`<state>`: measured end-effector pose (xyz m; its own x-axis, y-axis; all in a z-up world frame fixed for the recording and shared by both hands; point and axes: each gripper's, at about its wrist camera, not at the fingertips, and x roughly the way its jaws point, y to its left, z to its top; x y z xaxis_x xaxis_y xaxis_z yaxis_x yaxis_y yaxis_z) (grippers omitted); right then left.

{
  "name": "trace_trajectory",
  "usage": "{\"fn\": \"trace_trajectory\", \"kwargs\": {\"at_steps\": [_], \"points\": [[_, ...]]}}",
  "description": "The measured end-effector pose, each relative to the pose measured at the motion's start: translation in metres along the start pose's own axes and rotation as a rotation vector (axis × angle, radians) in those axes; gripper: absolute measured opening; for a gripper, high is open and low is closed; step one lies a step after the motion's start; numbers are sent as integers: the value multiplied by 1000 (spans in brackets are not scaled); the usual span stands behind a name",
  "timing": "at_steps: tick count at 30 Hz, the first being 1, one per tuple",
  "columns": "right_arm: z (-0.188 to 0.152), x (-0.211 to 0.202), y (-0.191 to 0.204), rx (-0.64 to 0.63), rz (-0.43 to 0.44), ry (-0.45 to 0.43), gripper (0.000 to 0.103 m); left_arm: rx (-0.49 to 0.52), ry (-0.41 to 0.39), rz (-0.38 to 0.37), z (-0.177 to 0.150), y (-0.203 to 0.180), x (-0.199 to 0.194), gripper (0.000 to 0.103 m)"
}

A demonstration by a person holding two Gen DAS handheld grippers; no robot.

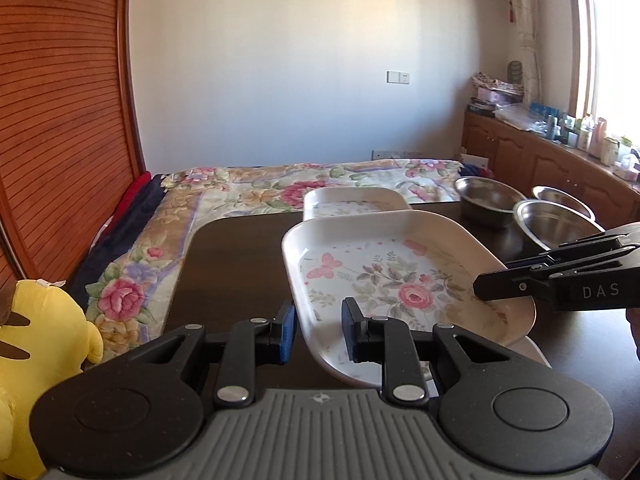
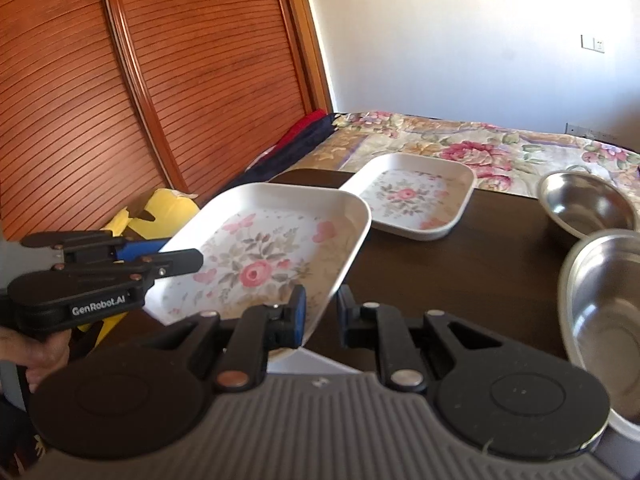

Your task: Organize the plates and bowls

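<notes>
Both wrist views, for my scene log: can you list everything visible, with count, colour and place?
Floral plate: one, white with pink flowers, lifted and tilted above the table, gripped at both edges.
Second floral plate: one, same pattern, flat on the table's far side.
Steel bowls: three, silver, on the table's right side.
Table: one, dark brown.
Bedspread: floral, behind the table.
Plush toy: one, yellow, left of the table.
Louvred door: orange-brown wood, left.
Left tool: black, blue pads, shut on the plate's edge.
Right tool: likewise.
</notes>
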<state>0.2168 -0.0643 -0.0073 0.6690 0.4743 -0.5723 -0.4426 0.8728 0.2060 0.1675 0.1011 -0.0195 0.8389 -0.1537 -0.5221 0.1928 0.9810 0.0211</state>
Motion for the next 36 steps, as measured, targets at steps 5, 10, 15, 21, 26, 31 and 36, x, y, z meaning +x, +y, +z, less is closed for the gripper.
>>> {"fn": "trace_trajectory", "kwargs": {"at_steps": [5, 10, 15, 21, 26, 31, 36], "points": [[-8, -15, -5, 14, -11, -15, 18, 10, -9, -9, -3, -13, -12, 26], [-15, -27, -7, 23, -16, -28, 18, 12, -8, -21, -10, -22, -20, 26], [-25, -37, -7, 35, -19, -39, 18, 12, -9, -28, -19, -32, -31, 26], [-41, -48, -7, 39, -25, -48, 18, 20, 6, -38, -33, -41, -39, 26], [-57, -54, -8, 56, -29, -51, 18, 35, 32, -50, -44, -47, -39, 26], [-69, -57, -11, 72, -30, -51, 18, 31, 50, -58, -53, -49, -37, 26], [-80, -59, -10, 75, -35, -53, 18, 21, 70, -63, -60, -48, -32, 26]]}}
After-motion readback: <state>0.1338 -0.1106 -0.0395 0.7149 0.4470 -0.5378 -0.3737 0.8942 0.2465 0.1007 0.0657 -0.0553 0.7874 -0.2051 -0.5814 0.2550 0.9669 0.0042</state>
